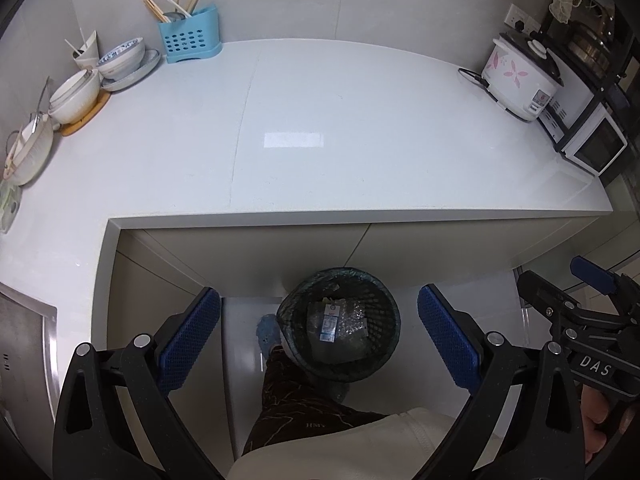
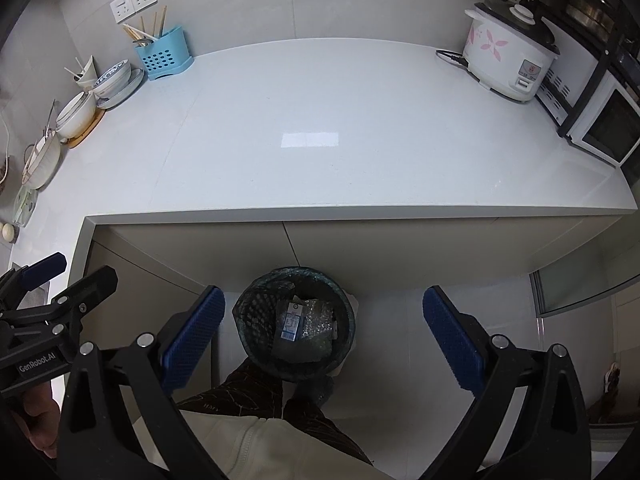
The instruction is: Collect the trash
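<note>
Both grippers hang over the floor in front of the white counter (image 1: 320, 128), fingers spread wide and holding nothing: the left gripper (image 1: 328, 344) and the right gripper (image 2: 332, 340). Between them, below, stands the mesh trash bin (image 1: 340, 328), lined with a bag, with a crumpled plastic wrapper (image 1: 334, 322) lying inside.

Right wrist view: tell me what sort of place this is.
Most likely a home kitchen: a white countertop with a rice cooker, stacked bowls and a blue chopstick holder, plus a lined trash bin on the floor.
</note>
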### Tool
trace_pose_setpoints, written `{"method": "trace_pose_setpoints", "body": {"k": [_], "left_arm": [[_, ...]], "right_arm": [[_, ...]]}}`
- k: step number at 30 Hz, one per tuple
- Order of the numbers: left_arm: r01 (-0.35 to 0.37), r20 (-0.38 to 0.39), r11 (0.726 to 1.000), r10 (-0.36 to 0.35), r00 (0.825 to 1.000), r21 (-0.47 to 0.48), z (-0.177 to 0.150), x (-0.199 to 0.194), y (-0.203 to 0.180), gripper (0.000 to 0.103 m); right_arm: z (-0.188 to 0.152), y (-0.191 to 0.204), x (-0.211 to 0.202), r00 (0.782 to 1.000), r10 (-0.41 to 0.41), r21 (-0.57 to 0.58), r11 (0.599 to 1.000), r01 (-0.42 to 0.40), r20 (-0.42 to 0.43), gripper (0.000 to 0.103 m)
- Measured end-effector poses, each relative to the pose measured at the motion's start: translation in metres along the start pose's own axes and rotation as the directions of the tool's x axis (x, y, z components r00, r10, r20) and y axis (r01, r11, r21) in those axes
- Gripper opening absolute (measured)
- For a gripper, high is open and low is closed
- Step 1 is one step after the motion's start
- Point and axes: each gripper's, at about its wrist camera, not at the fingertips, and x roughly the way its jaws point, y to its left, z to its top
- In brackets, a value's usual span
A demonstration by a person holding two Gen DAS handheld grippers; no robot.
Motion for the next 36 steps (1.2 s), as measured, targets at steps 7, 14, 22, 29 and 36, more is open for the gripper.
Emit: {"method": "trace_pose_setpoints", "body": {"k": [7,14,22,29,36], "left_arm": [[0.008,0.005,1.000,-0.008,1.000,-0.004,-0.0009,-0.0003,0.0003,0.097],[0.009,-0.003,1.000,-0.009,1.000,-0.008,-0.0016,0.0004,0.0008,0.097],[0.012,-0.012,1.000,-0.012,1.000,-0.012,-0.0011,0.0046,0.0015,0.097],[0.016,0.005,1.000,-0.015,1.000,-0.017,0.0007,0.0018,0.0012,0.097],[0.024,0.013,1.000,-0.024,1.000,-0.008,0.0016,-0.0006,-0.0015,0.097]], "right_arm": [[-0.0012,-0.0004,-0.0006,1.000,0.001,-0.001,1.000,-0.001,0.002,0.095],[-0.0004,-0.0004,-0.0013,1.000,0.003,-0.005,1.000,-0.003,0.002,0.095],[0.0005,0.0008,0.0005,1.000,0.005,0.003,1.000,-0.005,-0.001,0.095],[0.0023,0.0015,-0.0004,1.000,0.005,0.002,1.000,-0.005,0.008,0.095],[0.0016,0.0020,-0.0016,1.000,0.008,0.002,1.000,-0.008,0.011,0.095]]}}
